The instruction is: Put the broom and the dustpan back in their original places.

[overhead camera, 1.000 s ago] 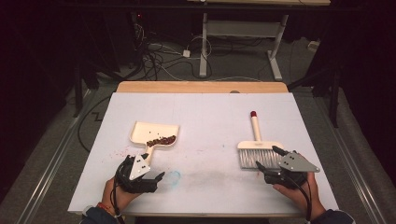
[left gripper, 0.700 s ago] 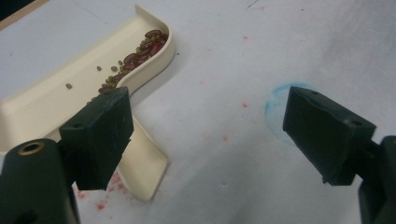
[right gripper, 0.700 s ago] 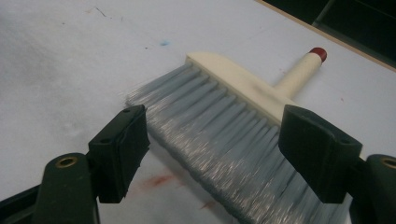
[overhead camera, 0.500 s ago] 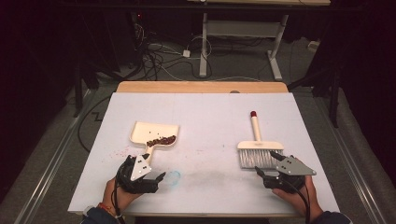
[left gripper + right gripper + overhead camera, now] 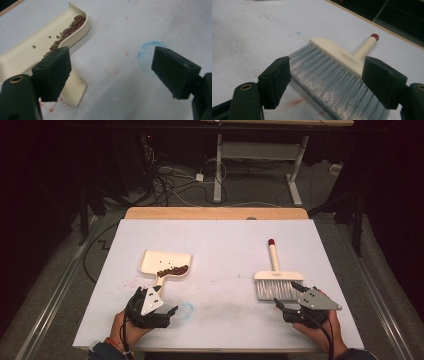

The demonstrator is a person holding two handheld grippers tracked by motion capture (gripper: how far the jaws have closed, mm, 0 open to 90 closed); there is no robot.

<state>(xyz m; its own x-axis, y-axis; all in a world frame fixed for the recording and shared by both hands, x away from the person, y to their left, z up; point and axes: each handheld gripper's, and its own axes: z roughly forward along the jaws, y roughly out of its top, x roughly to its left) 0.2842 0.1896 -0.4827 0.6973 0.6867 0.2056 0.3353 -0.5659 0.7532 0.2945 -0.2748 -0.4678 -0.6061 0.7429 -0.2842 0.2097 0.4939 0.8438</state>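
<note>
Since a second ago my right gripper (image 5: 289, 296) has slid back off the brush (image 5: 272, 279), handle pointing away. Left gripper (image 5: 110, 72) gapes, dustpan (image 5: 37, 50) handle beside one jaw. Right view: jaws spread, bristles between.

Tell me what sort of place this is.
Probably a lab or workshop set up for recording, not a home. A white-covered table stands in a dark room, loose cables trail over the floor behind it, and a metal-framed desk stands farther back.
</note>
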